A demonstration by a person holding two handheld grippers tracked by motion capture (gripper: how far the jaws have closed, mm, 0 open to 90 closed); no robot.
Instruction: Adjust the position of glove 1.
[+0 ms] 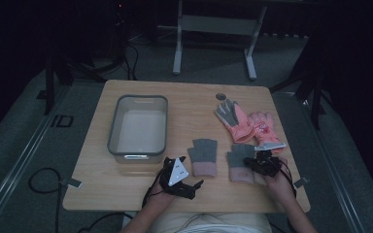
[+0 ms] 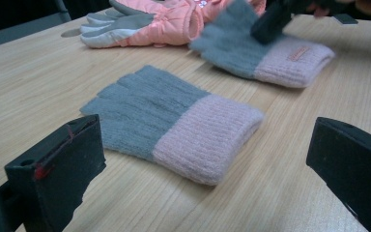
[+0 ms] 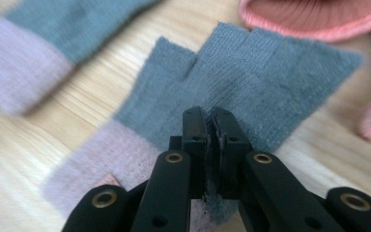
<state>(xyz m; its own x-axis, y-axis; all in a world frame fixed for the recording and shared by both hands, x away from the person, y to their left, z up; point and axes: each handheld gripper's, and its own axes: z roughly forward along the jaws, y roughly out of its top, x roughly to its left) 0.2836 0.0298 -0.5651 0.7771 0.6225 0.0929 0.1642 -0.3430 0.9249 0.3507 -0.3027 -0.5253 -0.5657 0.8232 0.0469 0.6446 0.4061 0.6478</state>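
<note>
Two grey knit fingerless gloves with pink cuffs lie flat near the table's front edge. My right gripper (image 1: pixel 255 162) (image 3: pixel 210 121) is shut on the right glove (image 1: pixel 240 159) (image 3: pixel 270 72), with a fold of its grey knit pinched between the pads. The left glove (image 1: pixel 204 155) (image 2: pixel 174 121) (image 3: pixel 53 43) lies free on the wood. My left gripper (image 1: pixel 187 177) rests low by the front edge, left of that glove. Its jaws stand wide open with nothing between them, and the glove lies a little ahead of them. The right gripper's black tip (image 2: pixel 270 21) shows on the far glove (image 2: pixel 280 58).
A pair of pink padded gloves (image 1: pixel 247 125) (image 2: pixel 159 21) with grey palms lies behind the knit ones. A grey plastic bin (image 1: pixel 138 99) stands at the table's left. A round hole (image 1: pixel 221 96) is in the tabletop near the back edge.
</note>
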